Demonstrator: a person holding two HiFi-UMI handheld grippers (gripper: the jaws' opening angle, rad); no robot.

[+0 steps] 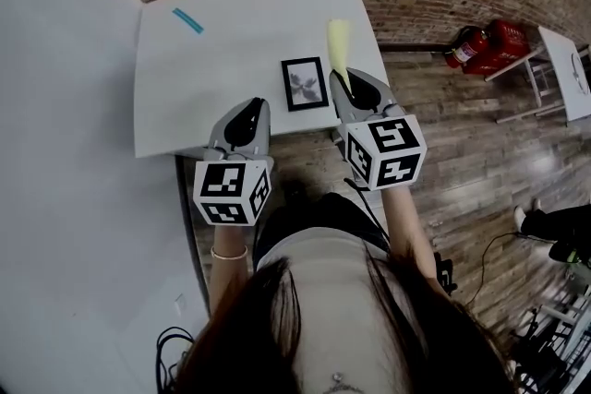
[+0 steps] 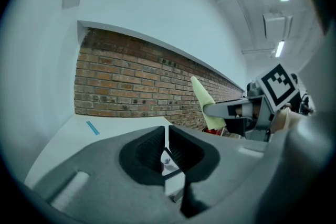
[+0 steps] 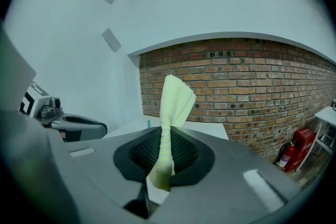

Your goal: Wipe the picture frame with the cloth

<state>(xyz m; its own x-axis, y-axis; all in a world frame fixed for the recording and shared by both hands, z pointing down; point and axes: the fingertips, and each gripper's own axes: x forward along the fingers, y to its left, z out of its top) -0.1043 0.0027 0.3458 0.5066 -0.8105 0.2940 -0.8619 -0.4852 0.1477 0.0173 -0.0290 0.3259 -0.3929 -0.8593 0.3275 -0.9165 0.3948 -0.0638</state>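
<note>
A small black picture frame (image 1: 305, 84) lies flat near the front edge of the white table (image 1: 231, 41). My right gripper (image 1: 343, 80) hovers just right of the frame and is shut on a pale yellow cloth (image 1: 338, 46). The cloth stands up out of the jaws (image 3: 173, 107). My left gripper (image 1: 253, 108) is over the table's front edge, left of the frame. Its jaws stand a narrow slit apart with nothing between them (image 2: 166, 136). The frame (image 2: 169, 162) shows through that slit, beyond the jaws.
A blue strip of tape (image 1: 187, 20) lies at the table's far left. Behind the table runs a brick wall. A red fire extinguisher (image 1: 471, 44) and another white table (image 1: 563, 69) stand on the wooden floor at the right. Cables lie on the floor near me.
</note>
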